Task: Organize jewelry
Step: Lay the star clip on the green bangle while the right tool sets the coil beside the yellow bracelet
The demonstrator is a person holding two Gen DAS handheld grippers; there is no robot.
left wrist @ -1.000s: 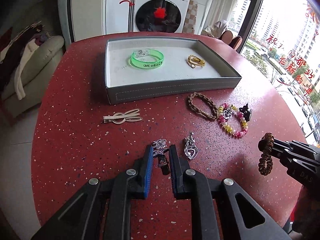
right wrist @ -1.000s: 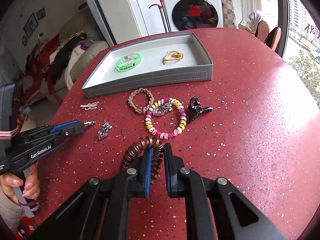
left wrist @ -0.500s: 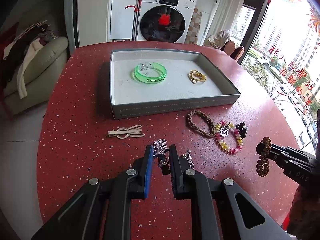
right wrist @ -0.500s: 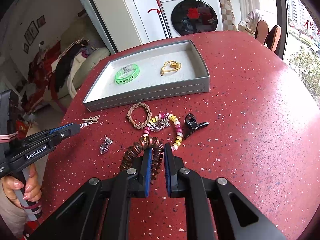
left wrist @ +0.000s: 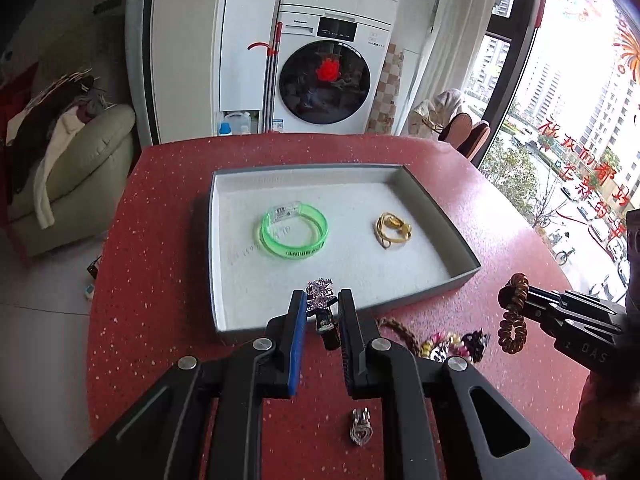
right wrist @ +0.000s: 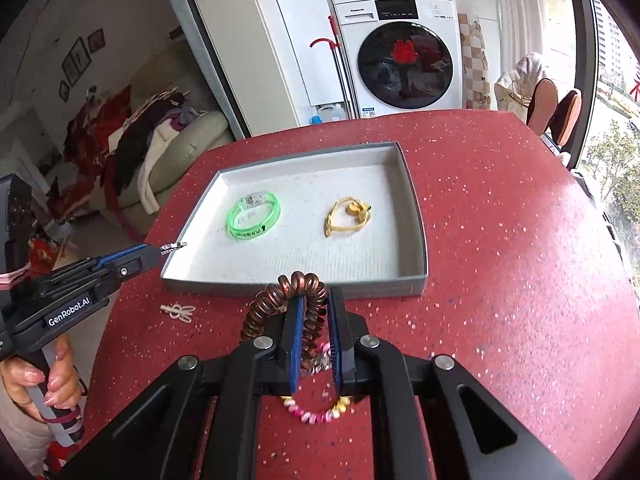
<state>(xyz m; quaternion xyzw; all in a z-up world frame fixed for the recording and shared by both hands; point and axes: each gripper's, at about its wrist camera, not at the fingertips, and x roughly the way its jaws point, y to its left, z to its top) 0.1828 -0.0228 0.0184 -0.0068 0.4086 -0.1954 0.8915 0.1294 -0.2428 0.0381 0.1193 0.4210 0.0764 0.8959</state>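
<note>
Step in hand: two pieces are being carried toward the grey tray (left wrist: 218,256), one in each claw; this is judged from both being held off the red table (right wrist: 500,240), just short of the tray's near wall.
Left gripper (left wrist: 322,312): jaws narrow, closed on a sparkly rhinestone hair clip (left wrist: 320,300), which is seen over the tray's near edge.
Right gripper (right wrist: 314,320): jaws almost fully closed, pinching a brown spiral hair tie (right wrist: 288,300), which hangs in front of the tray's near wall.
Already in the tray: a green bangle (left wrist: 294,236) at its left half, a gold bracelet (left wrist: 392,230) at its right half.
Not yet in the tray: a braided brown bracelet (left wrist: 398,332), a pink and yellow bead bracelet (right wrist: 316,414) and a black claw clip (left wrist: 476,342) near the tray's front right corner; a silver heart pendant (left wrist: 360,432) further from the front wall; a pale bow hair clip (right wrist: 178,312) off the front left corner.
Next move, as judged: each piece is to be brought over bare tray lining, clear of the bangle and bracelet, lowered, and released by opening the jaws.
Writing: "GenRobot.AI" is read on the left gripper's side; "Panasonic" is taken to be the name on the washing machine (right wrist: 404,64); "DAS" is partly read on the right gripper; black print on the bangle is too small to read; red Chinese characters are stuck on the window (left wrist: 580,168).
</note>
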